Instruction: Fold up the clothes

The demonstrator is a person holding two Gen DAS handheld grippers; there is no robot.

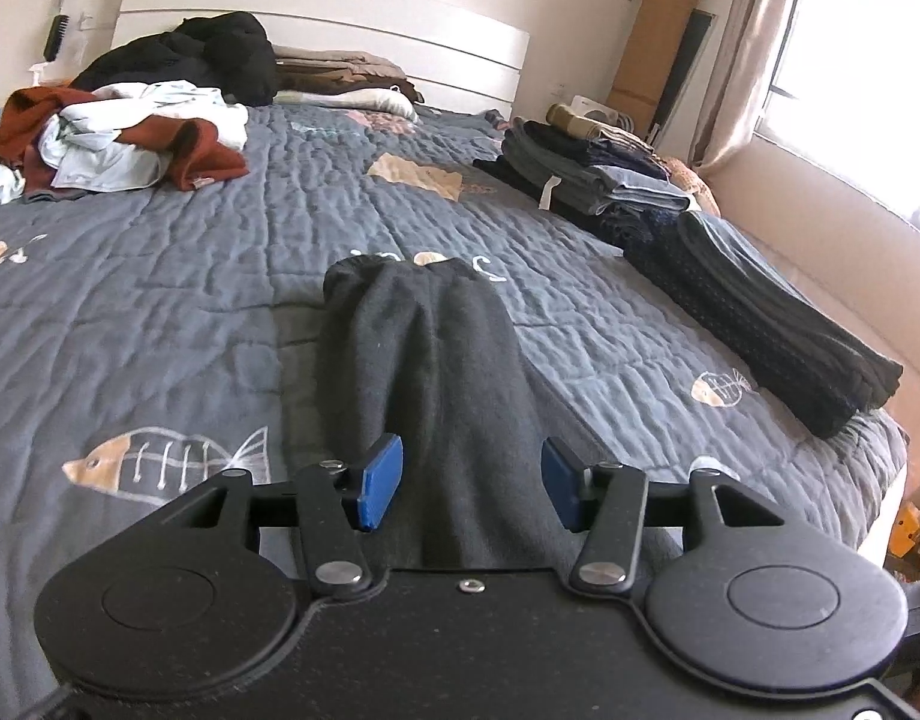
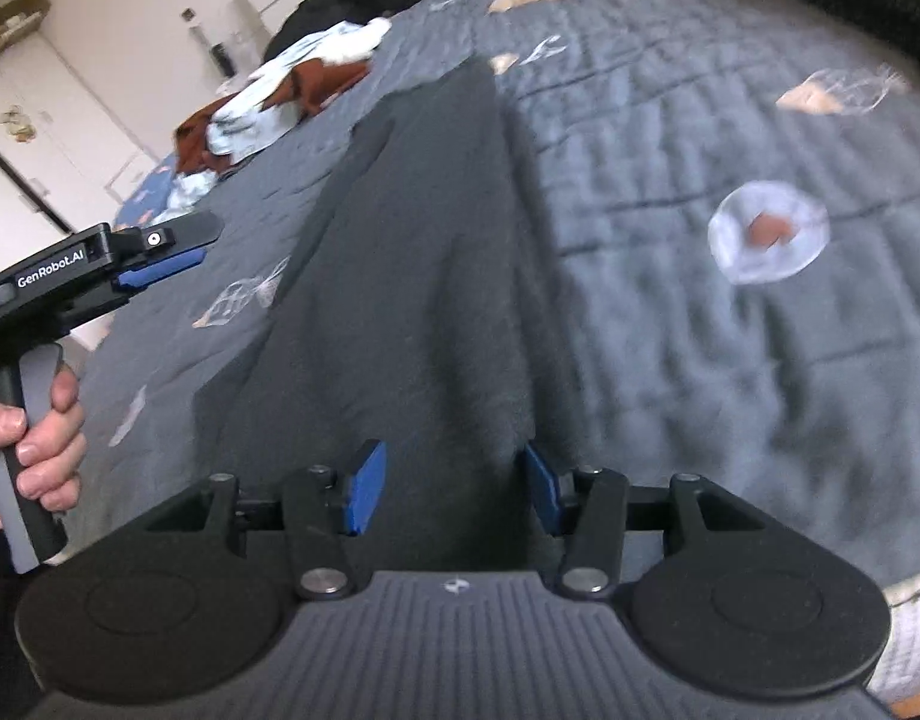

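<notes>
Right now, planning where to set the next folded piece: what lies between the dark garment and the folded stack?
Only bare quilt separates the dark garment from the folded stack, shown in the left wrist view.

Black left gripper (image 2: 160,261) — blue pads (white "GenRobot.AI" lettering).

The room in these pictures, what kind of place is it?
Most likely a home bedroom. A bed with a white headboard is covered by a grey fish-print quilt, a curtained window lets in daylight, and folded clothes are stacked along one edge.
</notes>
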